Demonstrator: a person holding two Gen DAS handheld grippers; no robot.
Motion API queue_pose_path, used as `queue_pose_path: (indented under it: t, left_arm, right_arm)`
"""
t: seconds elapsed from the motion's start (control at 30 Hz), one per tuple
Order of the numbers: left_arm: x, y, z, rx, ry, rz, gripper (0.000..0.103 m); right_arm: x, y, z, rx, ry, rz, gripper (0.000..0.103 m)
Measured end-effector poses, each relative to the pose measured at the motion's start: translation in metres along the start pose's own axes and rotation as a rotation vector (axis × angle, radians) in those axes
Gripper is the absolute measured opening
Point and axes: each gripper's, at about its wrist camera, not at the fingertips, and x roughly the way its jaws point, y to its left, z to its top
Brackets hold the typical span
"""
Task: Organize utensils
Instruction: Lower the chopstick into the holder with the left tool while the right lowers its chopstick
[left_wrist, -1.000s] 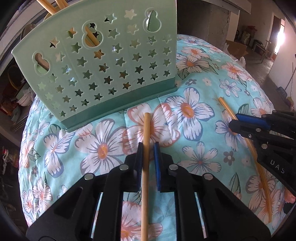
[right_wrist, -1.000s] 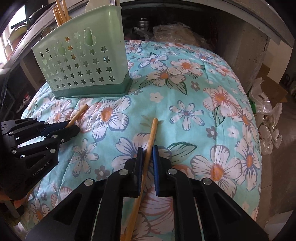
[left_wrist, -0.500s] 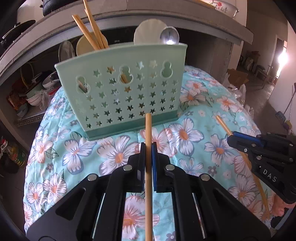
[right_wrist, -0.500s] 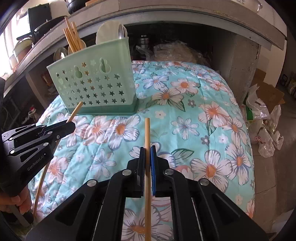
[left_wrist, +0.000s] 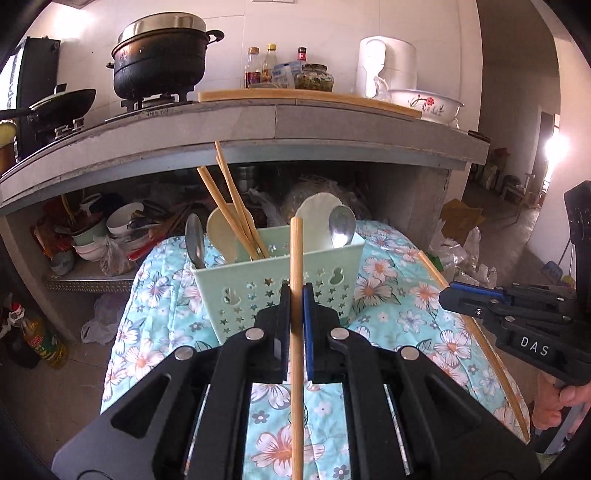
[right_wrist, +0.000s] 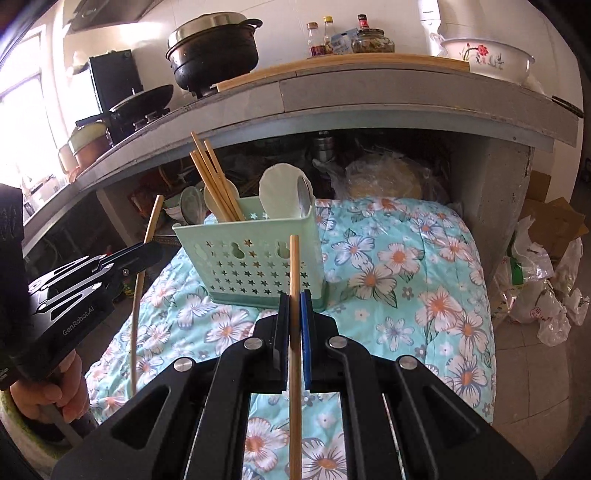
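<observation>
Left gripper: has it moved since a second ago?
Yes. The left gripper, shut on a chopstick, has lifted and pulled back: the green caddy now sits lower and smaller.

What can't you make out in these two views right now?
- Lower ends of the chopsticks and spoons in the holder: hidden by its wall, both views.
- Rear of the left gripper's held chopstick: cut off by the bottom edge.
- Bottle labels: too small.
- Under-counter shelf: dark, cluttered.
</observation>
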Motion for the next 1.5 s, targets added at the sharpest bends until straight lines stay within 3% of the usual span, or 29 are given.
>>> queue_pose_path:
  t: [0.23, 0.37, 0.7, 1.13, 1.27, 1.5]
  left_arm:
    - [-0.015, 0.016, 0.026, 0.012, -0.070, -0.013, 0.006]
    - [-0.022, 0.024, 0.042, 0.009, -0.128, 0.000, 0.006]
    - [-0.038, 0.048, 0.076, -0.035, -0.247, -0.002, 0.006]
    - [-0.065, 0.082, 0.146, -0.142, -0.473, -0.045, 0.006]
    - [-0.045, 0.080, 0.151, -0.138, -0.449, -0.044, 0.006]
    - [-0.006, 0.081, 0.131, -0.159, -0.414, -0.055, 0.006]
  right_arm:
    - [-0.008, 0.009, 0.034, -0.013, -0.020, 0.052, 0.006]
    - [0.001, 0.011, 0.051, 0.009, 0.028, 0.107, 0.006]
    - [-0.010, 0.026, 0.092, 0.011, -0.090, 0.151, 0.006]
    - [0.005, 0.021, 0.090, 0.059, -0.067, 0.185, 0.006]
    - [0.011, 0.014, 0.088, 0.075, -0.058, 0.185, 0.006]
    - [0.016, 0.006, 0.086, 0.084, -0.046, 0.181, 0.006]
